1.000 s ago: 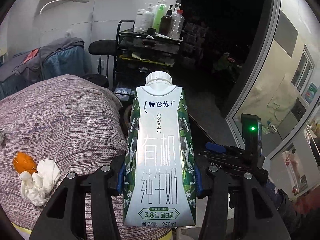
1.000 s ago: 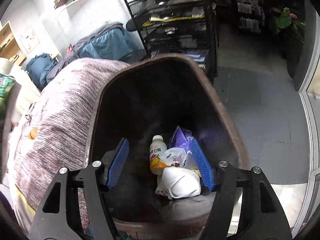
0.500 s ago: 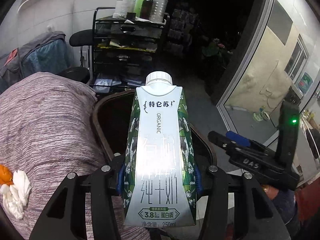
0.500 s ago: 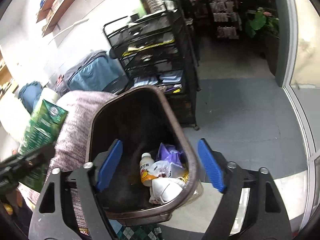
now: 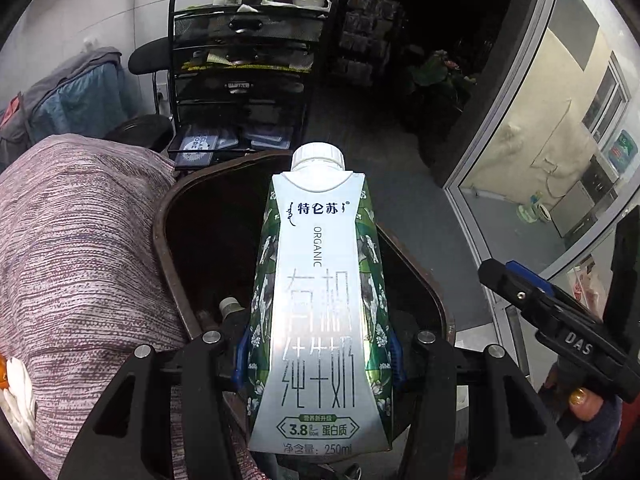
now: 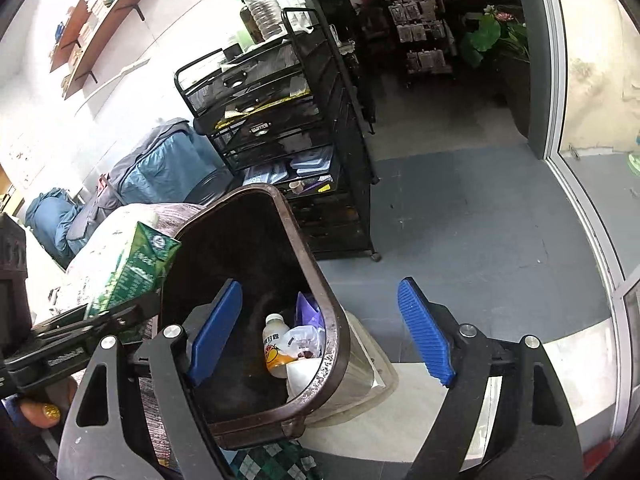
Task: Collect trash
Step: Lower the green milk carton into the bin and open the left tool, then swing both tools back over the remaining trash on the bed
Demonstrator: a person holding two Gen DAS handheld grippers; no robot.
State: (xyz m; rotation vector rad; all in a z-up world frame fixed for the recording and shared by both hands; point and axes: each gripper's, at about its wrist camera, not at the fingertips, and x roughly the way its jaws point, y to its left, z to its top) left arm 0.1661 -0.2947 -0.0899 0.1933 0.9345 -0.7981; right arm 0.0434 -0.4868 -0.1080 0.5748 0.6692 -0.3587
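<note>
Now my left gripper [image 5: 316, 354] pinches the green and silver milk carton with a white screw cap [image 5: 318, 300] by its two sides, the blue pads pressed on it; the carton stands upright between the jaws, over the near part of the dark brown plastic trash bin [image 5: 168, 248], cap toward the far rim. My right gripper [image 6: 320, 332] is spread wide and holds nothing; its jaws have just been opening, and between them I see only the right rim of the bin and the grey floor [image 6: 460, 220]. In the right wrist view the carton [image 6: 132, 268] is just left of the bin, at its upper left rim.

Inside the bin, on the bottom, lie a small white bottle with an orange label [image 6: 274, 346], a crumpled clear wrapper [image 6: 304, 340], a purple piece of plastic [image 6: 306, 310] and something white [image 6: 302, 374] that I cannot name. Left of the bin is a purple-grey striped cloth surface [image 5: 72, 248]; at its near left edge rests a crumpled white tissue [image 5: 18, 396]. Behind the bin stands a black wire-mesh drawer cart [image 6: 288, 132], with bottles [image 6: 262, 10] on top.
</note>
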